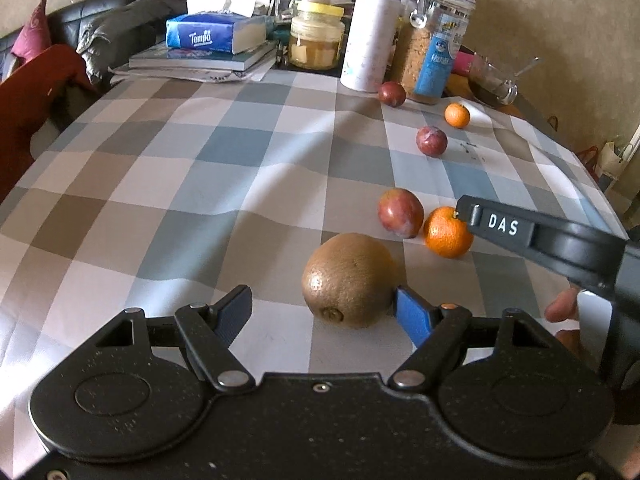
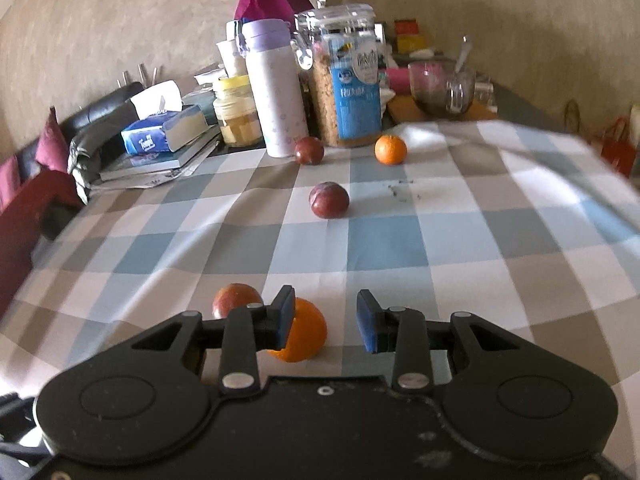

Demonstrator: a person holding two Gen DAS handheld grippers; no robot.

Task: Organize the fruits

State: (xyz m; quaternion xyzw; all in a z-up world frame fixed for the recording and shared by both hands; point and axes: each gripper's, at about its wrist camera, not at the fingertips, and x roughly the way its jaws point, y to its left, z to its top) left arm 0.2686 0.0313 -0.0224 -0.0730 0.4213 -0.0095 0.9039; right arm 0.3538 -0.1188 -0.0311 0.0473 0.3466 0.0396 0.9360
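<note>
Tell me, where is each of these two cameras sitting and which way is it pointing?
Left wrist: rides on the left gripper, looking down over the checked tablecloth at the kiwi; a fingertip and the right gripper show.
Right wrist: rides on the right gripper, facing the near orange and the jars; no hand shows.
Shared: the near orange, plums, far clutter.

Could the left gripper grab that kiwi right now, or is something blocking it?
Probably yes. The kiwi lies between the left gripper's open fingers, one pad already beside it, on bare tablecloth. The nearest plum and orange sit clear behind.
</note>
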